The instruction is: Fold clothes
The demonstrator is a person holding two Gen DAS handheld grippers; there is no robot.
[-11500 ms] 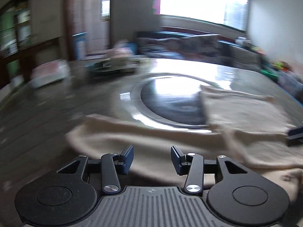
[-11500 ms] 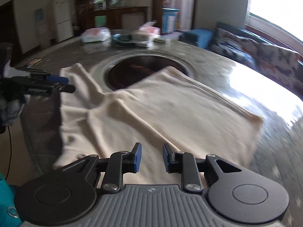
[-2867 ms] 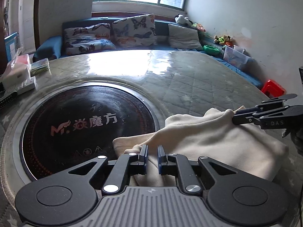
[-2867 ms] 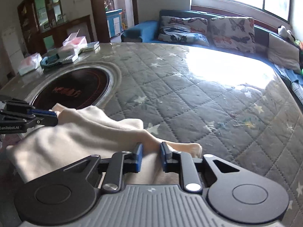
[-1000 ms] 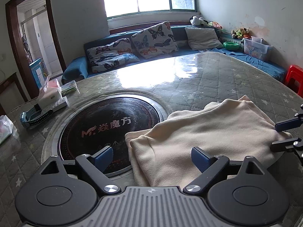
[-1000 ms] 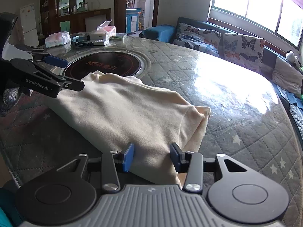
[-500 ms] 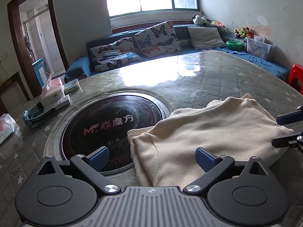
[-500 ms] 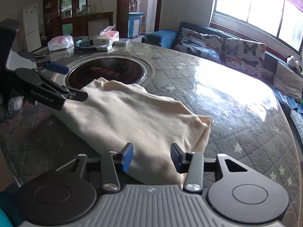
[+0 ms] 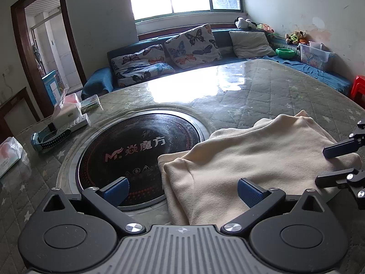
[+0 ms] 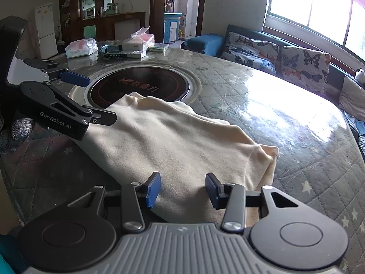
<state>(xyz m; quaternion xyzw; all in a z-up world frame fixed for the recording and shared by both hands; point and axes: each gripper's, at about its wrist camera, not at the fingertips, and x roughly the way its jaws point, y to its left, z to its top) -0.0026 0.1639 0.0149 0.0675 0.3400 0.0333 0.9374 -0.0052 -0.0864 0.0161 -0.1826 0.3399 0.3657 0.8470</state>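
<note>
A cream garment lies folded into a thick rectangle on the round table, its left end over the rim of the black cooktop. My left gripper hovers over the garment's near-left corner. Its jaws are opening very wide and the pads touch nothing. In the right wrist view the garment stretches away from my right gripper, which stands about half open above the near edge, pads clear of the cloth. Each gripper shows in the other's view: the right gripper at the far right, the left gripper at the left.
The table has a quilted star-pattern cover under glossy glass. Tissue packs and boxes sit at its far left edge. A sofa with butterfly cushions runs behind, and a red stool stands at the right.
Both grippers, shut on the garment a few seconds ago, have let it go and drawn back. Over the last second the left jaws spread wider; the garment lies still.
</note>
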